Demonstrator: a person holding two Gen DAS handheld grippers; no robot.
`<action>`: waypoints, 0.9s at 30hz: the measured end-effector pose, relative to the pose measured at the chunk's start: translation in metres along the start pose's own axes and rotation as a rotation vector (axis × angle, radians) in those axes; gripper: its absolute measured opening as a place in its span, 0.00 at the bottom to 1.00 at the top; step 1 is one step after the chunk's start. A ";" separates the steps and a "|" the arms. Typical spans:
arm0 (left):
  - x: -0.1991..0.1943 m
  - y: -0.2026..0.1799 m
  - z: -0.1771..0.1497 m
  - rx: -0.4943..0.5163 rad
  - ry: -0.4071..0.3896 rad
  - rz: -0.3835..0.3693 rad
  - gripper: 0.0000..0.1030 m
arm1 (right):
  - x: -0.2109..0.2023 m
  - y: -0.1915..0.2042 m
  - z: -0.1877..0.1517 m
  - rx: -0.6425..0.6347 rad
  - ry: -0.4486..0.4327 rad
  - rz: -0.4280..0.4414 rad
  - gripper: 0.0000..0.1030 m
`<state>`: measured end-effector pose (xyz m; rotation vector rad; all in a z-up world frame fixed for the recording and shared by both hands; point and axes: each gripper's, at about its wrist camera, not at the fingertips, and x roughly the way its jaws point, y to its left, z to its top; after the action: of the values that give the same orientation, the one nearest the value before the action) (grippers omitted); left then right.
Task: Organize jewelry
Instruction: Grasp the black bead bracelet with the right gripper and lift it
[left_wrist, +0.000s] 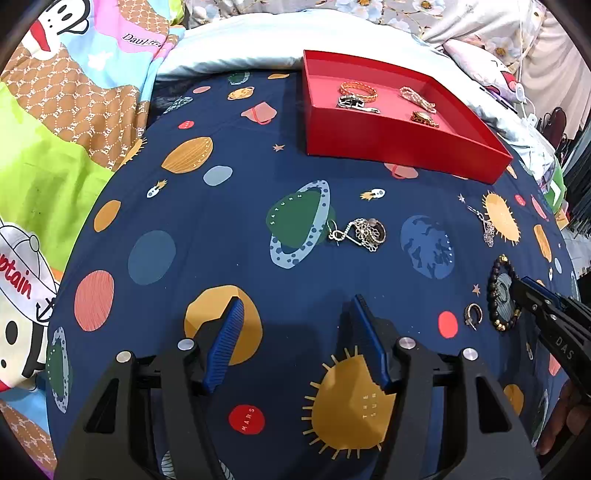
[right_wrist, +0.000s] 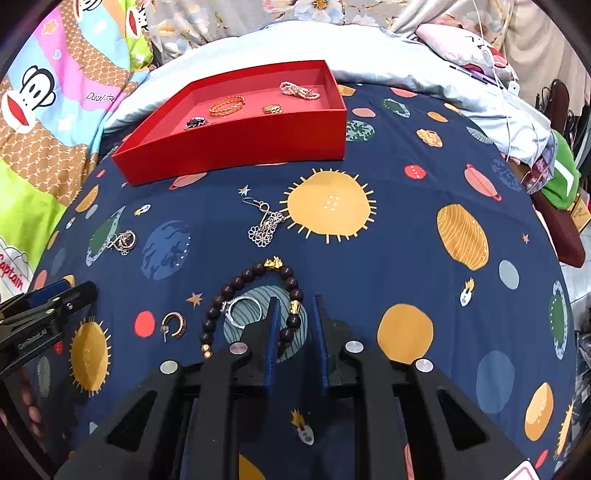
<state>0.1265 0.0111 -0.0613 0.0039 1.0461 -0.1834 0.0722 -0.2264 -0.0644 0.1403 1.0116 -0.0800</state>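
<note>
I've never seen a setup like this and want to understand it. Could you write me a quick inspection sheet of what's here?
Surface: space-print sheet.
Job's things: red tray holds four pieces; bead bracelet, silver ring, hoop earring, filigree earring, silver tangle lie outside.
Clutter: nothing seen.
Grippers: left gripper open, empty; right gripper straddles the bracelet, not closed.
Cables: white cable.
Surroundings: cartoon quilt, pillows.

jewelry (right_wrist: 264, 225), red tray (right_wrist: 236, 147) on bedsheet (right_wrist: 406, 258)
</note>
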 end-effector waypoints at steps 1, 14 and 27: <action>0.000 0.000 0.001 -0.001 0.000 -0.001 0.56 | 0.001 0.002 0.001 -0.013 -0.005 -0.013 0.14; 0.005 0.006 0.013 -0.026 -0.003 -0.034 0.54 | -0.012 -0.008 0.010 0.048 -0.035 0.070 0.06; 0.005 -0.010 0.027 -0.010 -0.017 -0.074 0.52 | -0.040 -0.009 0.016 0.034 -0.078 0.095 0.06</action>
<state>0.1508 -0.0017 -0.0511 -0.0454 1.0311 -0.2451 0.0629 -0.2376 -0.0230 0.2141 0.9249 -0.0155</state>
